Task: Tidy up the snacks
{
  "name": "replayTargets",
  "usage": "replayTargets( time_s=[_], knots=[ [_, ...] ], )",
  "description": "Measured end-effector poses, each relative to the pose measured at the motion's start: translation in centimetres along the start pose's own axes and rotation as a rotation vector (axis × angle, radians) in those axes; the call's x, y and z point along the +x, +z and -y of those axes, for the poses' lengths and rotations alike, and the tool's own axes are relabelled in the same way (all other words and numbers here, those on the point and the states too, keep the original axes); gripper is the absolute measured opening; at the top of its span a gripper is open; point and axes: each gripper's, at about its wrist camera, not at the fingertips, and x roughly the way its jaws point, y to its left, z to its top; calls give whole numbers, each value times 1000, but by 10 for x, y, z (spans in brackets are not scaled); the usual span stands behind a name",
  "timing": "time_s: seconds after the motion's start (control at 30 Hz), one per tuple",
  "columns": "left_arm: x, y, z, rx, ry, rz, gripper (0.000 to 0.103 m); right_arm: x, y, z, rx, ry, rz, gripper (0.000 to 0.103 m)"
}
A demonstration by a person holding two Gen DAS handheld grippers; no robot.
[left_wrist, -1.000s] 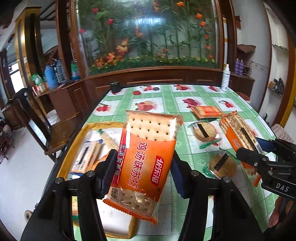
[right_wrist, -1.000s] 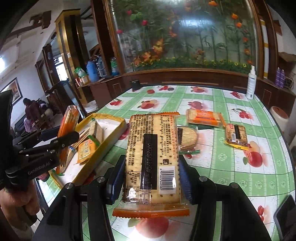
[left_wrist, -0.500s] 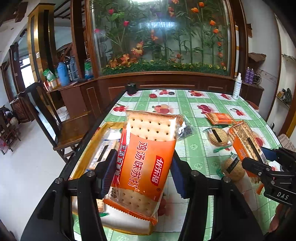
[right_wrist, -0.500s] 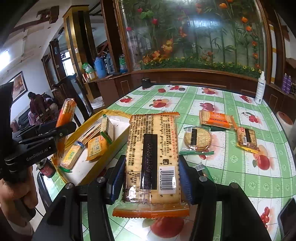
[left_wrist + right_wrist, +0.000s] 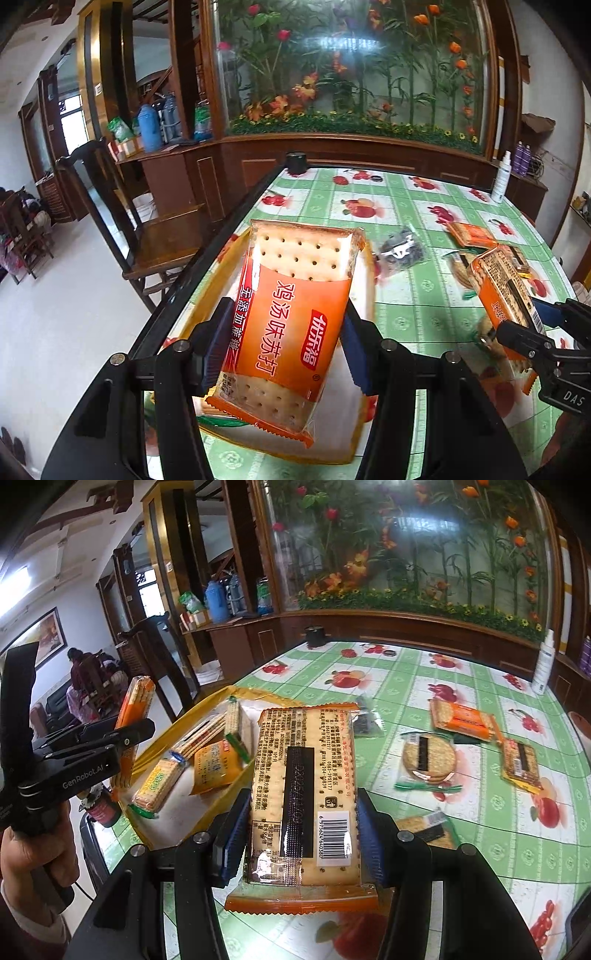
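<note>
Left hand-held gripper (image 5: 282, 345) clamps an orange cracker pack (image 5: 291, 325) above the yellow tray (image 5: 166, 746). Right hand-held gripper (image 5: 301, 832) clamps a second cracker pack (image 5: 303, 786), tray at 10 o'clock.

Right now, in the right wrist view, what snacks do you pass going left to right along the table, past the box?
Dark little packet → round crackers → orange cracker pack → small square pack.

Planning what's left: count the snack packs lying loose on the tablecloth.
5: dark pack, orange cracker pack, round crackers, small brown pack, half-hidden pack beside the right claw. More may be hidden.
</note>
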Motion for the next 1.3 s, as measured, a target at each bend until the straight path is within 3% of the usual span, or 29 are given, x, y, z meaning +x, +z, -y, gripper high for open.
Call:
replayTargets(
  time_s=[0.47, 0.83, 1.3],
  knots=[
    [21, -6, -36, -87, -5, -46, 54, 47, 16, -53, -68, 88, -47, 55],
    [42, -12, -58, -130, 7, -99, 54, 109, 37, -89, -77, 137, -87, 55],
    [70, -22, -69, -139, 47, -175, 54, 147, 21, -108, -117, 159, -155, 55]
  ],
)
